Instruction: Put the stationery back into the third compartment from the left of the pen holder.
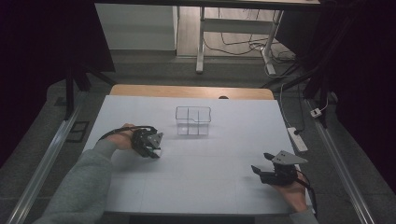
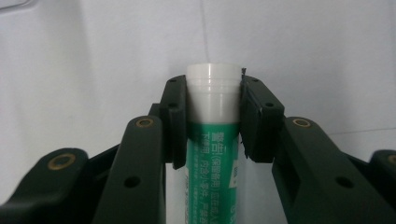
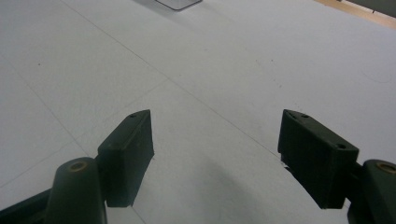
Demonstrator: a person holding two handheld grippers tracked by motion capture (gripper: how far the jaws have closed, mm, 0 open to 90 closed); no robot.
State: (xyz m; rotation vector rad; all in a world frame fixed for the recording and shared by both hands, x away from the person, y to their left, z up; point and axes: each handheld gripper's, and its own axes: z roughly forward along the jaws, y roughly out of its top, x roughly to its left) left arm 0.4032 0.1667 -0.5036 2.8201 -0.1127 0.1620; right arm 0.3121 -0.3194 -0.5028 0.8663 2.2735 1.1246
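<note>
Already the left gripper [image 1: 154, 150] has its fingers [image 2: 173, 122] pinching a green-and-white tube [image 2: 214, 140], a glue stick by the look of it, gripped just below its white cap. In the left gripper view the tube's long axis runs straight along the fingers, cap end poking out past their tips, so it points the way the gripper points. From the high view that gripper sits low over the counter [image 1: 233, 140] on the left side, and the clear divided box [image 1: 193, 120] lies just beyond it, forward and a little to the right. That gap is what the coming move probably turns on: the left hand [image 1: 122, 138] is by far the nearer to the box, and the tube would likely need tipping upright to drop into one of the compartments. The right gripper [image 1: 264, 169] rests well apart near the front right corner, its fingers [image 3: 128, 156] spread wide with nothing between them. The counter is covered in plain white sheeting with faint lines, a strip of wood showing at its far edge. Beyond, the room is dim: desk legs, trailing cables on the floor, and a power strip [image 1: 297, 138] to the right
</note>
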